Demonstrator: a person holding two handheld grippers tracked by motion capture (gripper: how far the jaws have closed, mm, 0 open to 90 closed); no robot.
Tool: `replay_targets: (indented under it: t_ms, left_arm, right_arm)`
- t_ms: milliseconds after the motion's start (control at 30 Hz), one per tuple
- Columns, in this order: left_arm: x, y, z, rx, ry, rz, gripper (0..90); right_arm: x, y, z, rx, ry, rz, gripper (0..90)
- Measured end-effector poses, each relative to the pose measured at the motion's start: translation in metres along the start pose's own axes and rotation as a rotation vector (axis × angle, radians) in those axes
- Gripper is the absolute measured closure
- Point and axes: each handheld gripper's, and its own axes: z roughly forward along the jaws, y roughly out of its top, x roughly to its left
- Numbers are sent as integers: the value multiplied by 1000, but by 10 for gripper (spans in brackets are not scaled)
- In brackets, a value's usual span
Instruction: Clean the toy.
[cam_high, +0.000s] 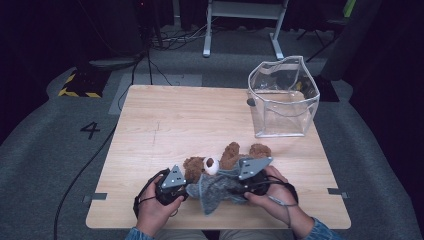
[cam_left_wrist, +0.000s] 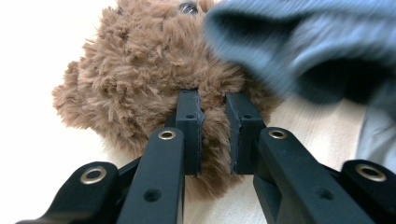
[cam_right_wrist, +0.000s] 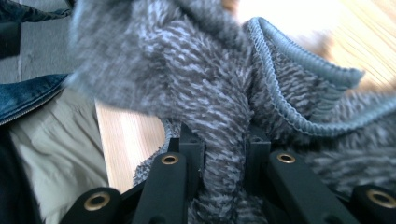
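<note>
Two hand-held grippers work a brown teddy bear (cam_high: 227, 160) lying near the front edge of the table (cam_high: 165, 125), a grey knitted garment (cam_high: 217, 190) partly over its body. The left hand-held gripper (cam_left_wrist: 215, 135) pinches a tuft of the bear's plush; the right hand-held gripper (cam_right_wrist: 224, 158) is clamped on a fold of the knit. Both are soft, light and stretchy, so I judge bunched fabric or fur the surest hold. A clear bag (cam_high: 282, 97) stands well apart.
</note>
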Motion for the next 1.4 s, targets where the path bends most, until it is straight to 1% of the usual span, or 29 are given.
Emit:
replay_targets:
  t_ms: [33, 67, 100, 167, 233, 300, 333, 367, 400, 467, 533, 633, 733, 833, 900, 933, 967, 1000, 1033, 1067, 1100, 1133, 1200, 1233, 1267, 1300, 1333, 1367, 1400]
  left_arm:
    - [0, 0, 0, 0, 0, 0, 774]
    - [0, 0, 1, 2, -5, -3, 774]
    - [0, 0, 1, 1, -8, -17, 774]
    - [0, 1, 1, 0, -7, -24, 774]
    - [1, 1, 1, 2, -5, -23, 774]
    - [1, 1, 2, -3, -6, -31, 773]
    - [1, 2, 2, -6, -4, -32, 773]
    - [1, 2, 1, -8, -1, -31, 773]
    - [3, 1, 2, -10, -10, -37, 773]
    - [3, 1, 2, -12, -12, -38, 773]
    - [3, 1, 2, -15, -14, -42, 773]
    - [3, 1, 2, -18, -14, -39, 772]
    - [2, 1, 2, -15, -12, -41, 771]
    - [1, 1, 2, -18, -12, -44, 770]
    - [2, 1, 1, -14, -13, -39, 769]
    - [1, 1, 1, -13, -13, -42, 770]
    - [1, 0, 1, -11, -15, -42, 770]
    - [0, 0, 1, -4, -14, -36, 771]
    - [-1, 0, 1, 2, -10, -26, 771]
    - [-2, -1, 1, 3, -8, -20, 772]
    - [-2, -1, 1, 3, -8, -20, 773]
    - [-4, -1, 1, 9, -5, -25, 773]
    - [-7, -2, 1, 23, -7, -6, 774]
    - [-8, -2, 1, 29, -3, 0, 775]
    - [-9, -2, 0, 31, 0, 6, 776]
    - [-10, -3, 0, 35, -1, 7, 776]
    - [-10, -3, 0, 37, -4, 8, 776]
    - [-11, -3, 0, 37, 1, 6, 776]
    - [-11, -3, -1, 36, -2, 9, 775]
  right_arm:
    - [0, 0, 0, 0, 0, 0, 765]
    - [-1, -5, -6, -4, -8, 23, 766]
    - [-4, -12, -13, -15, -20, 32, 766]
    - [-10, -36, -32, -26, -50, 86, 767]
    - [-11, -41, -35, -32, -54, 103, 767]
    - [-13, -55, -44, -24, -71, 125, 768]
    - [-15, -66, -51, -9, -94, 136, 768]
    - [-15, -66, -51, -9, -94, 136, 768]
    - [-17, -77, -57, 10, -130, 145, 768]
    - [-19, -83, -60, 16, -140, 156, 768]
    - [-28, -101, -67, 22, -164, 209, 767]
    - [-32, -109, -69, 31, -182, 223, 767]
    - [-40, -122, -71, 57, -208, 256, 765]
    - [-46, -132, -78, 99, -254, 273, 763]
    - [-52, -138, -90, 115, -283, 290, 762]
    - [-55, -139, -108, 96, -319, 310, 761]
    - [-55, -139, -108, 96, -319, 310, 761]
    - [-56, -138, -117, 80, -331, 312, 761]
    - [-55, -133, -131, 45, -347, 313, 761]
    - [-53, -119, -149, -19, -358, 294, 759]
    - [-53, -119, -149, -19, -358, 294, 759]
    - [-53, -113, -155, -45, -358, 279, 757]
    - [-51, -91, -162, -123, -343, 245, 754]
    - [-52, -80, -161, -159, -328, 228, 752]
    - [-53, -59, -152, -221, -285, 208, 749]
    - [-54, -47, -143, -235, -261, 193, 748]
    - [-54, -47, -143, -235, -261, 193, 748]
    - [-54, -39, -135, -238, -244, 181, 746]
    - [-54, -25, -120, -239, -220, 160, 745]
